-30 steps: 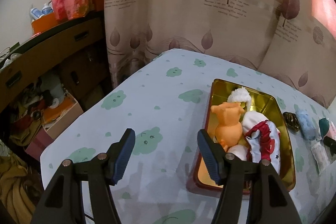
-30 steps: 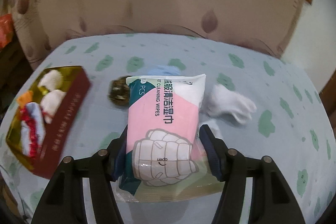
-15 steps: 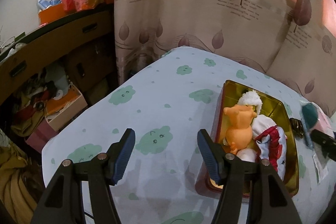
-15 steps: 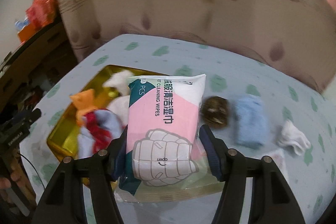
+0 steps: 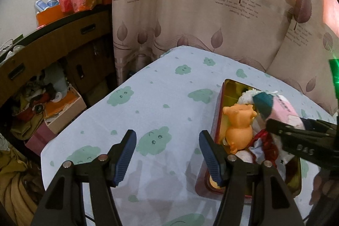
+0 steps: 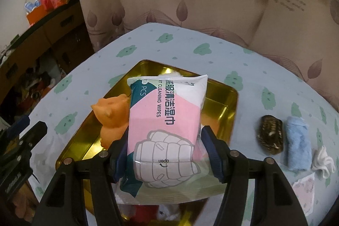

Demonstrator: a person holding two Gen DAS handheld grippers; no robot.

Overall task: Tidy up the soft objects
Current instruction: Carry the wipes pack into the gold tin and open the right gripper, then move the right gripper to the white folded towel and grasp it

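Progress looks a little past the halfway mark, judging by what already sits in the gold-lined rectangular metal tin with dark red outer walls (image 6: 229,99): an orange soft squeezy animal toy (image 6: 113,114), a white fluffy plush piece (image 5: 246,96) at the far end, and a red, white and blue fabric item (image 5: 264,143) nearer the grippers. The right gripper (image 6: 167,157) pinches a pink, white and teal plastic pack of wet cleaning wipes (image 6: 167,118) by its near end, the pack jutting forward between the pads and hanging directly above the tin, not yet set down; the likely next step is to lower and release it into the free gold floor to the pack's right. Still out on the cloud-patterned pale blue worktop (image 6: 211,52), to the right of that gripper, lie a dark brown-gold crinkled bundle (image 6: 271,135), a rolled light blue fleecy cloth (image 6: 296,142), a small white crumpled sock-like cloth (image 6: 323,162) and a flat pale pink floral pouch (image 6: 304,190), so four pieces appear left to gather. The left gripper (image 5: 166,155) hovers with its jaws spread and nothing between them, the tin just to its right. Space in the tin seems tight for everything remaining.
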